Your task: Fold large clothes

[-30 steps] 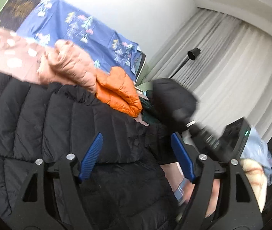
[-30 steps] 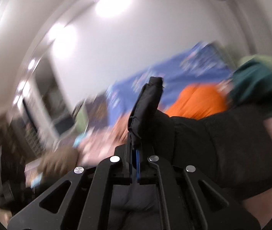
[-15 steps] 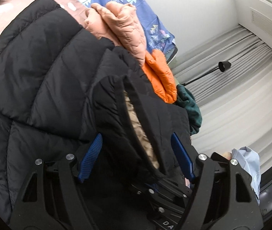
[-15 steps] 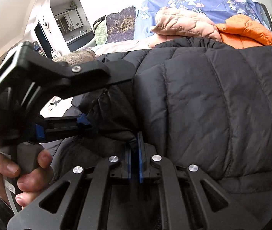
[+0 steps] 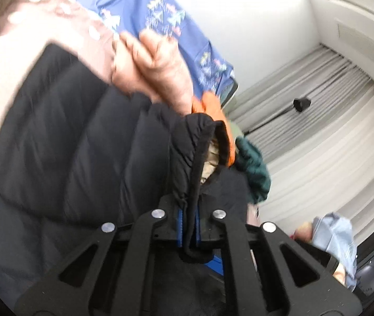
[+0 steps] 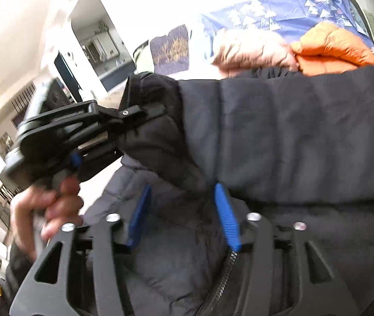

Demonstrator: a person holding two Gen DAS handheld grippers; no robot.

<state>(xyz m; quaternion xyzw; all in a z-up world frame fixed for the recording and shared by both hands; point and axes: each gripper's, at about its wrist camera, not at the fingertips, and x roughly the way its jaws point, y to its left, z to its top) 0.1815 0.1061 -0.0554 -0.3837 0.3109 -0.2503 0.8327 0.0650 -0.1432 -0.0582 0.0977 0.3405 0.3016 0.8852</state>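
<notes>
Left hand-held gripper [image 5: 188,230] now clamps jacket cuff [image 5: 200,155]; right [image 6: 183,216] released.

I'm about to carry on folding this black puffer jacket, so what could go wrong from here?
1. Only the left gripper is shut on the black jacket, pinching a thin cuff edge; the slick fabric might slip out.
2. The right gripper is open, so the folded sleeve may flop back.
3. The orange jacket touching its far edge could get dragged along.

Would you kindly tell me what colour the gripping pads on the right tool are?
Blue, ribbed pads; clearest in the right wrist view.
</notes>
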